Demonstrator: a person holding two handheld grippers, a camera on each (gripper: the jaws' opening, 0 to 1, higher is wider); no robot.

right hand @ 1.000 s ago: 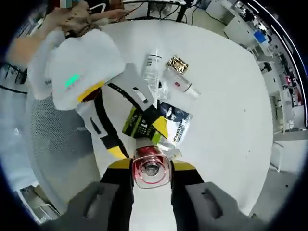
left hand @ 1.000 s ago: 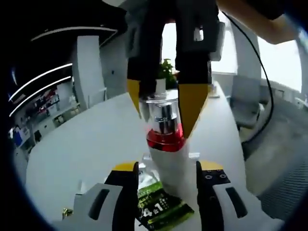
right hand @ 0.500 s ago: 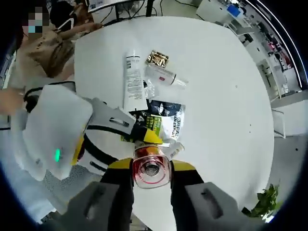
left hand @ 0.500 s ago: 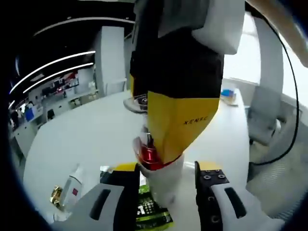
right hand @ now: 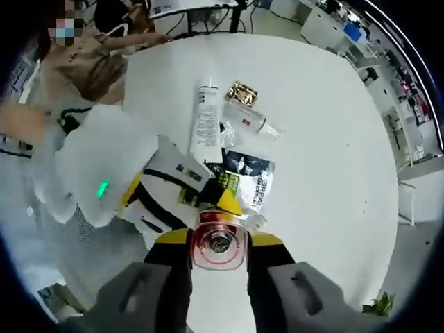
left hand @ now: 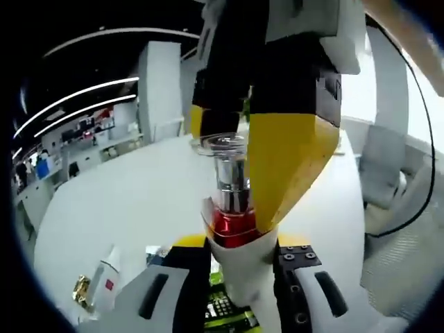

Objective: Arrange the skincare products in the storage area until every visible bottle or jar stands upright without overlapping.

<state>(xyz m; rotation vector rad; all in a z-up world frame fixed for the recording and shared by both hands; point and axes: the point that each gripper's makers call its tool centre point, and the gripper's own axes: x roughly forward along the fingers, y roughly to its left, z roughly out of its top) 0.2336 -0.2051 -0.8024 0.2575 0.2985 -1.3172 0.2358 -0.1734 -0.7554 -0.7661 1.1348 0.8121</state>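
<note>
A white pump bottle (left hand: 234,225) with a red collar, silver neck and clear cap is held above the white table (right hand: 333,139). My left gripper (left hand: 243,262) is shut on its white body. My right gripper (left hand: 230,186) comes down from above, its yellow fingers (left hand: 288,166) closed on the clear cap. In the right gripper view I look straight down on the cap (right hand: 218,243) between my right gripper (right hand: 218,239), with the left gripper (right hand: 220,201) just beyond it. On the table lie a white tube (right hand: 207,125), a small red-labelled bottle (right hand: 250,119) and a gold item (right hand: 243,92).
Flat sachets, one dark blue and white (right hand: 253,177) and one green (right hand: 227,184), lie under the held bottle. A seated person (right hand: 90,62) is at the table's far edge. The small bottle (left hand: 104,277) and gold item (left hand: 82,290) lie at lower left of the left gripper view.
Both views have swung with the hands. The bottle stays held between the two grippers, and the left jaws stand slightly closer around its white body than a second ago.
</note>
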